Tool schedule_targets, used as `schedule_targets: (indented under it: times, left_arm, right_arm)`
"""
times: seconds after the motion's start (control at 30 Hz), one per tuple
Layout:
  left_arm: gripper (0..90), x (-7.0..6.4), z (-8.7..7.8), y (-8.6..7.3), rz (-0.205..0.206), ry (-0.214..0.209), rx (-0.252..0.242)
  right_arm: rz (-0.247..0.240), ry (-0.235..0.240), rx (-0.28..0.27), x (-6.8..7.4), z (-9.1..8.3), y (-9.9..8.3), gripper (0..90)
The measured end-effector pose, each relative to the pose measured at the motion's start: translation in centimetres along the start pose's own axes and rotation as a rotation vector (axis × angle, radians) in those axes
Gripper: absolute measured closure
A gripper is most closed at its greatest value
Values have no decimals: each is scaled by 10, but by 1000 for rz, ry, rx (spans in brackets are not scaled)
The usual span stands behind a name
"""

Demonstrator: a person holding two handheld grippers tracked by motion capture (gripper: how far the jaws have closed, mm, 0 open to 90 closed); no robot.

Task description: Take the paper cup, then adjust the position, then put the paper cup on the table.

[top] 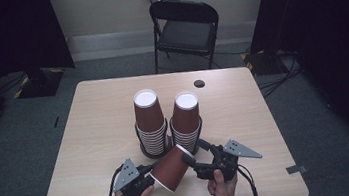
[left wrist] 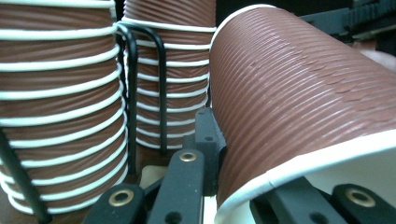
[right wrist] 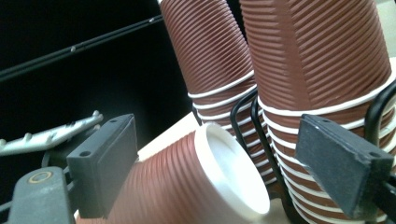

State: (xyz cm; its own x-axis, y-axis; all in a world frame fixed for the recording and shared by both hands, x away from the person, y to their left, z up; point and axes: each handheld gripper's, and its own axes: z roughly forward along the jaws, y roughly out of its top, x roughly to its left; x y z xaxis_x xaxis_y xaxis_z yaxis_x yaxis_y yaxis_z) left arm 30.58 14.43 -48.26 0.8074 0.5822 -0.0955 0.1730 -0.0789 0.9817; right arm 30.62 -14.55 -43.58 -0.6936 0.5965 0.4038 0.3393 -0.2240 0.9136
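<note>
A light wooden table (top: 97, 137) holds two wire racks of upside-down brown cup stacks (top: 150, 123). In front, the left gripper (top: 152, 173) grips the rim of a tilted brown cup (top: 172, 169). The right gripper (top: 196, 160) spreads wide around its base.

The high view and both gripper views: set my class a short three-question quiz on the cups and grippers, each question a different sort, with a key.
1. True or false: the loose cup lies on its side between the two grippers.
2. How many stacks of cups stand in the black wire holder? A) one B) two C) four
3. Fill in: the left gripper grips the loose cup at its ____ end.

Key: 1 true. 2 B: the left stack and the right stack. 3 open; the right gripper is open around the closed base.
</note>
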Motion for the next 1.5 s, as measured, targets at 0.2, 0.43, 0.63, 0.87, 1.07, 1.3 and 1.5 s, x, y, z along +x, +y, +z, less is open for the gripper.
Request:
schedule_targets:
  times: [0.2,0.43,0.63,0.87,1.07,1.3,1.5]
  left_arm:
    - [856,4,-5,6,7,-1,35]
    - [857,8,-10,19,33,2,113]
    - [858,12,-12,26,26,-14,156]
    - [860,15,-13,32,29,-19,210]
    - [859,18,-12,35,7,-40,237]
    - [860,22,-10,41,-39,-67,298]
    - [860,23,-5,46,-42,-86,341]
  right_arm:
    - [-35,5,14,-2,-5,-4,173]
    - [-179,-55,-40,-3,-11,-11,126]
    - [-329,-122,-31,-2,-8,-19,124]
    - [-412,-83,133,-1,-9,-23,130]
    - [-511,-76,174,-1,-6,-25,132]
    - [-633,-77,270,5,1,-33,131]
    - [-686,-58,312,11,3,-34,124]
